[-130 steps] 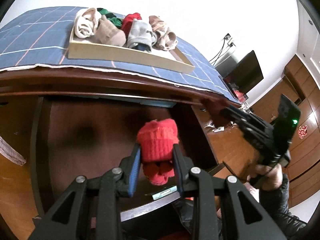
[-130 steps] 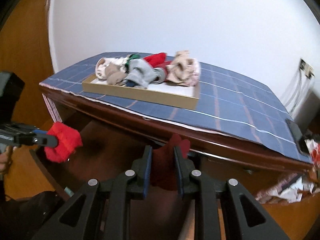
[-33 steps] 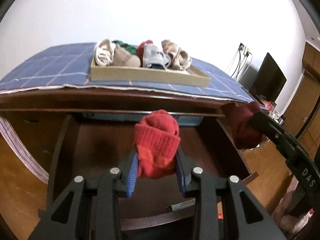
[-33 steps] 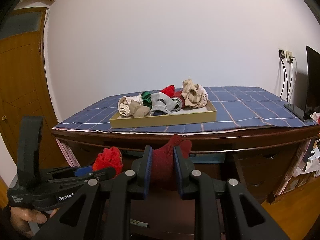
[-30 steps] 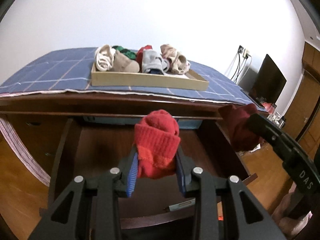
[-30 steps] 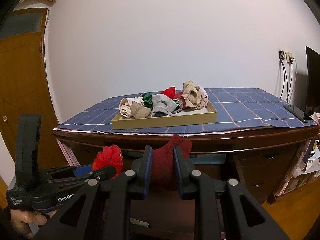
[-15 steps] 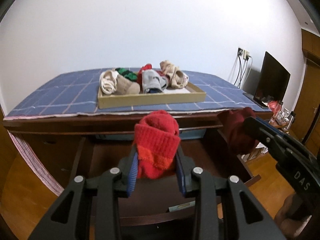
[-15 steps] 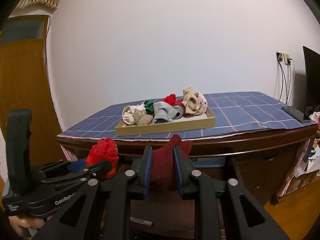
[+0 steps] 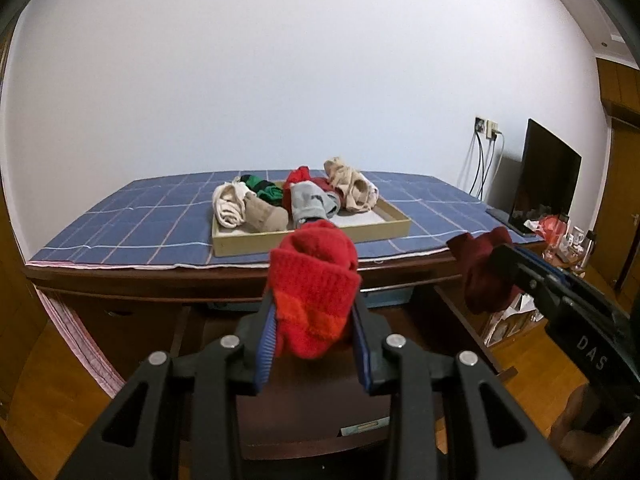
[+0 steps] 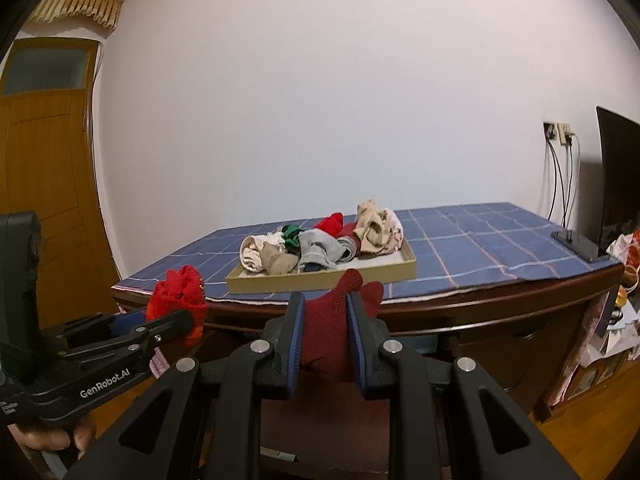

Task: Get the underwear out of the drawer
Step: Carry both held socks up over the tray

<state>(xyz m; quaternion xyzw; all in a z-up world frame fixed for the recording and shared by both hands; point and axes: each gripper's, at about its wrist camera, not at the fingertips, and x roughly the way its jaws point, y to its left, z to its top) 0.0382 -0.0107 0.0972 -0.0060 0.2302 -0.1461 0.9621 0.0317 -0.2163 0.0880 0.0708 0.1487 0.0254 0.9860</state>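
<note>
The left tool (image 9: 314, 330) is clamped on a bright red knitted bundle (image 9: 314, 284), its blue pads pressing both sides. Below the tool lies the open dark wooden drawer (image 9: 304, 408). Ahead of the tool and a little higher, the tabletop carries a blue checked cloth (image 9: 140, 220), and on it stands a shallow tan tray (image 9: 312, 236) heaped with rolled garments in cream, beige, green, red and grey. To the right of the tool, at about the same height, the right tool (image 9: 516, 264) grips a dark red garment (image 9: 486, 274). Farther right stands a black screen (image 9: 546, 182).
</note>
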